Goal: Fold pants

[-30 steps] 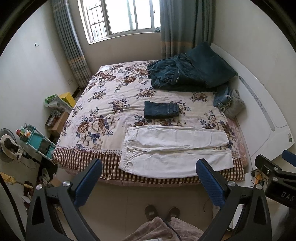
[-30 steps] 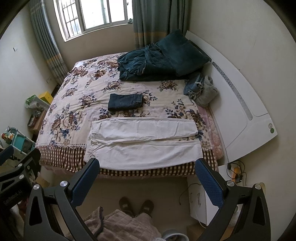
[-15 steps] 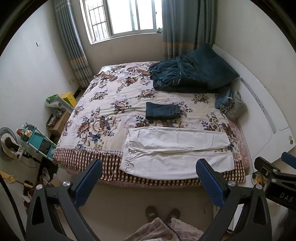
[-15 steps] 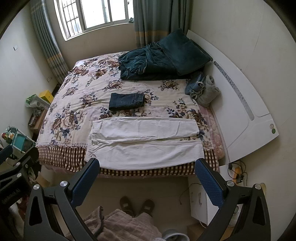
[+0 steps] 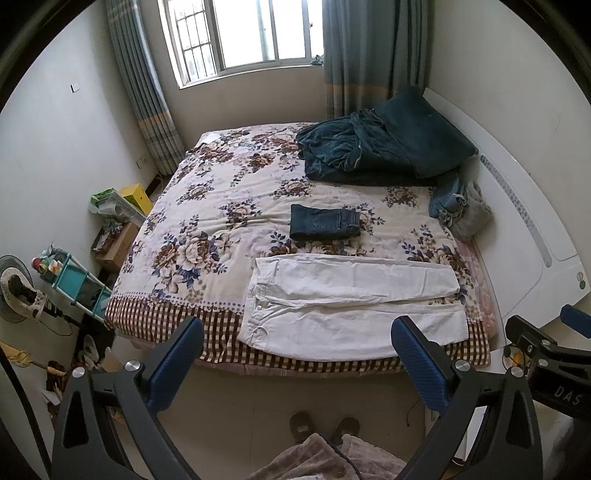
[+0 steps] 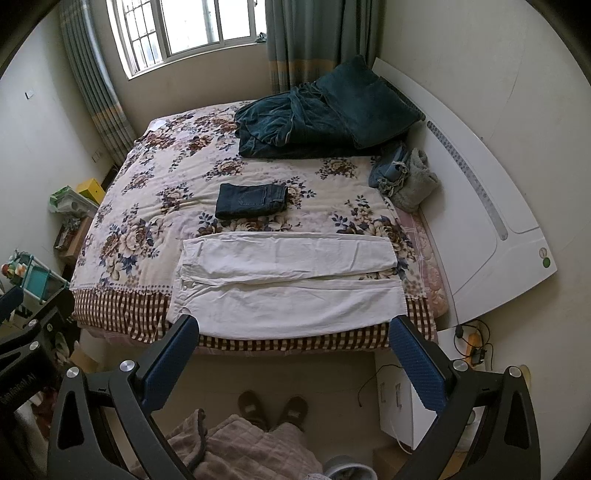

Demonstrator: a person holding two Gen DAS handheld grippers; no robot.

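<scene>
Bedroom, floral bed (image 5: 207, 236), white pants (image 5: 351, 306) flat, right gripper (image 5: 550, 384) lettered "DAS"

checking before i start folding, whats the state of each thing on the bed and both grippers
white pants: unfolded, laid flat, legs side by side at the bed's near edge
dark jeans: folded into a small rectangle
dark green blanket: bunched near the headboard
small pile of clothes: crumpled
left gripper: open, empty, off the bed
right gripper: open, empty, off the bed

floral bed (image 5: 207, 229) | folded jeans (image 5: 324, 222) | dark blanket (image 5: 384, 147) | window (image 5: 236, 33) | slippers (image 6: 273, 406)
</scene>
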